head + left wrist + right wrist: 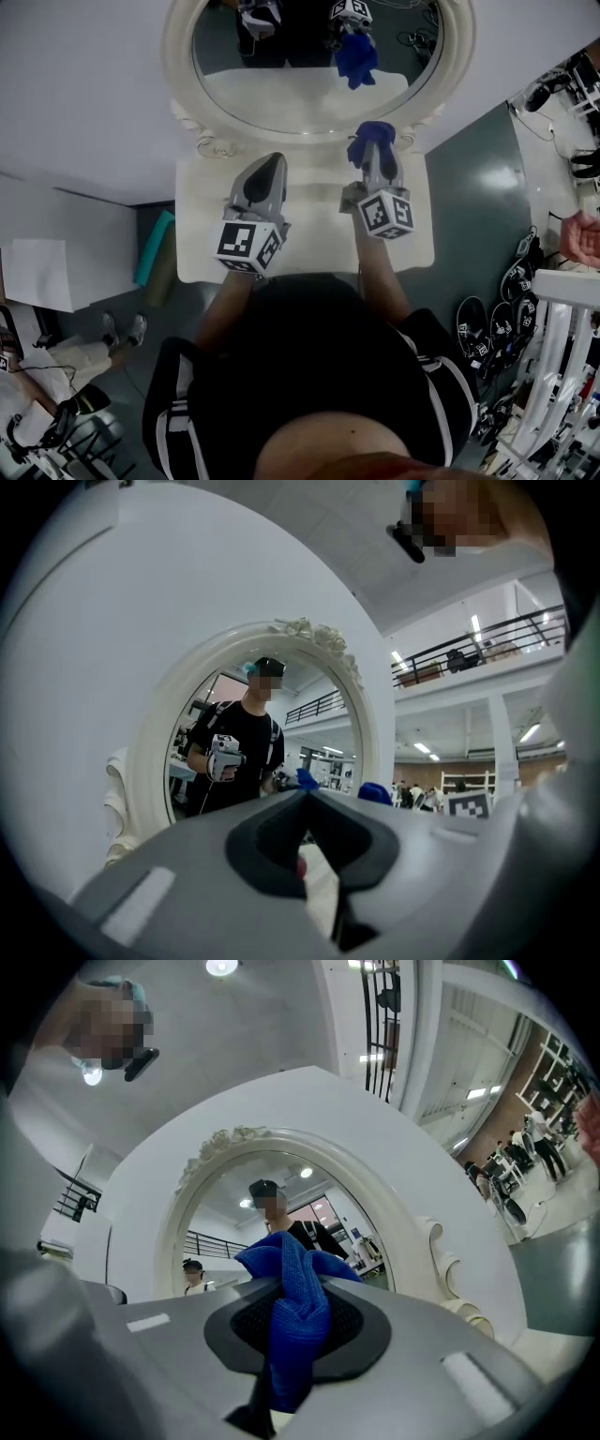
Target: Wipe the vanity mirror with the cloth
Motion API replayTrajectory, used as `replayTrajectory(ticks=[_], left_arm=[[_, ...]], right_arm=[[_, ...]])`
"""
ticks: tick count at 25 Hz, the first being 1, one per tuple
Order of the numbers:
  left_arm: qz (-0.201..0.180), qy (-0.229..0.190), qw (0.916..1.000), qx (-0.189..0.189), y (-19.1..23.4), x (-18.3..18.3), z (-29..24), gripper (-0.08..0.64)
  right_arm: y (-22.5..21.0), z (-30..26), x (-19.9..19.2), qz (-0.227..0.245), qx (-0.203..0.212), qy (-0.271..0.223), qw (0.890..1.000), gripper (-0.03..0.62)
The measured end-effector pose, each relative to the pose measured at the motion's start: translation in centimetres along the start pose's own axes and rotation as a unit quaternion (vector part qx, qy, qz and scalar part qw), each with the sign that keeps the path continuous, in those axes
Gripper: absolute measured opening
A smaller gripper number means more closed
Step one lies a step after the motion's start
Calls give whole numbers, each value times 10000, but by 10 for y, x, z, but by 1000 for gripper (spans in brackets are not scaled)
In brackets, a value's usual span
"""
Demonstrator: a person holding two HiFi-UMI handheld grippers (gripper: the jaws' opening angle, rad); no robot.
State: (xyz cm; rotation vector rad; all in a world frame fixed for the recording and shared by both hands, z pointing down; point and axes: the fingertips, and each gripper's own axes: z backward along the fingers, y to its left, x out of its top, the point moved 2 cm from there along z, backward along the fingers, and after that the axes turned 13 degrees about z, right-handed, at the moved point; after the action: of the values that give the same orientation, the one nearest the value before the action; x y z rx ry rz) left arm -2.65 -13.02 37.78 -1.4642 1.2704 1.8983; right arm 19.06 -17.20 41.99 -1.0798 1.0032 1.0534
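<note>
An oval vanity mirror (319,66) in an ornate white frame stands at the back of a white vanity top (202,202). My right gripper (372,150) is shut on a blue cloth (371,138), a little short of the mirror's lower rim. In the right gripper view the cloth (295,1307) bunches out between the jaws, with the mirror (272,1222) ahead. My left gripper (270,171) hovers over the vanity top to the left, jaws together with nothing in them. The left gripper view faces the mirror (253,733), which reflects the person.
A white wall (75,84) backs the vanity. A teal object (153,246) leans on the floor at the vanity's left. A rack with black items (511,309) stands on the floor to the right. A person's legs (66,356) show at lower left.
</note>
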Motion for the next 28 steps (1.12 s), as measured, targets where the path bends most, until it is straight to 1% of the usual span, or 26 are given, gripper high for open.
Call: replayTrajectory(ticks=[4,9,17,24,28], left_arm=[[8,-3,10000,39,7,2,-21,11],[-21,15,10000,77,6,4,-46,11],[-1,78,9999,132,18,-1,-62,11],[67,138,9998,91,16,3,-62,11],[19,85,9998,196,22,7,-62,11]], right_arm=[[-19,-27,-11,-143,-118,49,9998,49],[-50,-51,-20,-322,-338,133,9988,49],[-73,-76,-35,-442,-540,172,9974,49],[-74,-83,-25,-351,-535,127,9979,49],[-76,-87,-14,-300,-500,63,9983,49]])
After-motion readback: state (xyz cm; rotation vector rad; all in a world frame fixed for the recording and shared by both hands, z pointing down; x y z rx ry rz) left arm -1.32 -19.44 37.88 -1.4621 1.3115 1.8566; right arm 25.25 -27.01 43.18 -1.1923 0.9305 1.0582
